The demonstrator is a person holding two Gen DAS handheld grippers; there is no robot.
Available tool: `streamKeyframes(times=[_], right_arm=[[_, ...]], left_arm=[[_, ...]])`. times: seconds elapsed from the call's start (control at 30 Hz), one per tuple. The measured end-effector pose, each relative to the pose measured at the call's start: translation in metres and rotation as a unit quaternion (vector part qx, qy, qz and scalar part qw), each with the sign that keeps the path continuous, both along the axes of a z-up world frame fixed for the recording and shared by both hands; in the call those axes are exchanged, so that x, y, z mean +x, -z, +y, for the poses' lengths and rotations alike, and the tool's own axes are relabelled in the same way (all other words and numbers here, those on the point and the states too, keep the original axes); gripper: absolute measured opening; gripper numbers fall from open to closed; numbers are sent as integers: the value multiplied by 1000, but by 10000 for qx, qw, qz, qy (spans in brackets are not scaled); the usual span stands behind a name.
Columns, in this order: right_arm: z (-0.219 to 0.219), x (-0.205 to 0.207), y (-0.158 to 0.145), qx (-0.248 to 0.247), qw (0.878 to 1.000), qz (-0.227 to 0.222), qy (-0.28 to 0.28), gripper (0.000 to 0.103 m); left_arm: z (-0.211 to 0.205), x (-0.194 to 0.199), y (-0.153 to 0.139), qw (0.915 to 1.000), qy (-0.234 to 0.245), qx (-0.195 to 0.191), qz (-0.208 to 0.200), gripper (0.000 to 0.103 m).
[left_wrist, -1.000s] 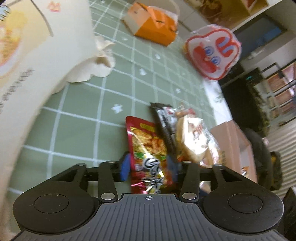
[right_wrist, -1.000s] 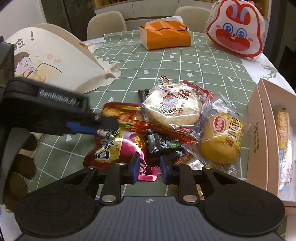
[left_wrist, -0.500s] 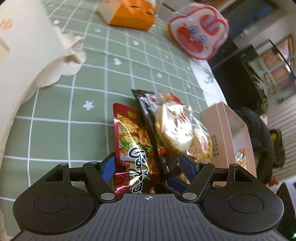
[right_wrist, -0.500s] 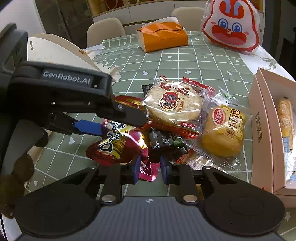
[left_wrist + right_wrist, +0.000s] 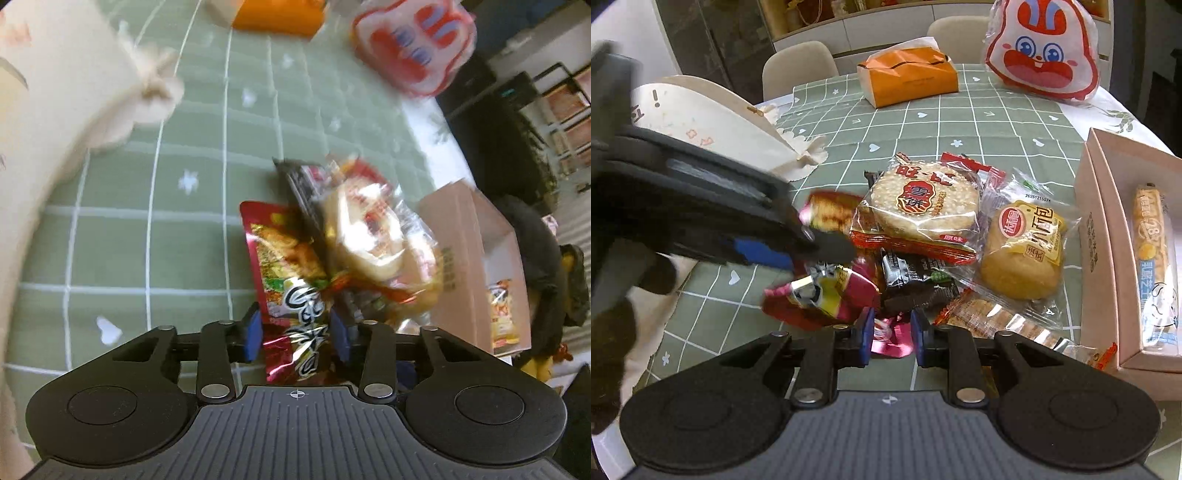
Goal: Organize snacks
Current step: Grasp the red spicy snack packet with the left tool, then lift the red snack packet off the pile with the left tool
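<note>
Closing on a crinkled red foil packet (image 5: 291, 295), left gripper (image 5: 297, 330); right gripper (image 5: 892, 332) clenched on its pink corner.

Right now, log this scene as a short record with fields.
surface: green checked tablecloth
left gripper: jaws just closing around the red snack pouch
right gripper: shut on a pink wrapper
pile: round rice cracker, small bread, dark packet
pink box: at right, open, holds a long bar
</note>
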State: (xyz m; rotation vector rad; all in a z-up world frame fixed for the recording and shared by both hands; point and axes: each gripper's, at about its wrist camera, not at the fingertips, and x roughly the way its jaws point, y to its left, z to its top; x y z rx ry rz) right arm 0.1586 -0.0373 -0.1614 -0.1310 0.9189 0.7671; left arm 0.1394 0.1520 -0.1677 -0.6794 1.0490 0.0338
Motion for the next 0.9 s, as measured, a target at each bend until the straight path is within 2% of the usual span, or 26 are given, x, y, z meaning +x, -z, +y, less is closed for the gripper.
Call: streamKeyframes(times=[0.1, 0.27, 0.3, 0.33, 0.4, 0.53, 0.67, 0.77, 0.9], right_arm=[[-1, -2, 0, -6, 10000, -41, 45, 23], [-4, -4, -1, 12, 10000, -6, 52, 23], [-4, -6, -1, 4, 10000, -6, 50, 23], [-4, -8, -2, -21, 10000, -27, 48, 22], [-3, -13, -6, -71, 9999, -95, 21, 21], [0, -28, -13, 74, 9994, 53, -327, 21], [8, -45, -12, 36, 9981, 143, -603, 19], [8, -61, -14, -28, 9963, 238, -821, 13], [4, -86, -14, -12, 9920, 344, -1217, 12]], left_arm=[[2, -3, -1, 9999, -44, -117, -24, 41], [-2, -16, -8, 9999, -79, -66, -85, 34], [-4, -20, -12, 9999, -61, -77, -127, 30], [-5, -27, -18, 9998, -36, -87, -190, 17], [-5, -38, -27, 9995, -13, -154, -272, 17], [-3, -61, -37, 9998, -17, 0, -216, 17], [-4, -80, -33, 9999, 45, 126, 25, 18], [-8, -97, -28, 9997, 138, 135, 124, 21], [-3, -108, -15, 9998, -140, 82, 153, 26]])
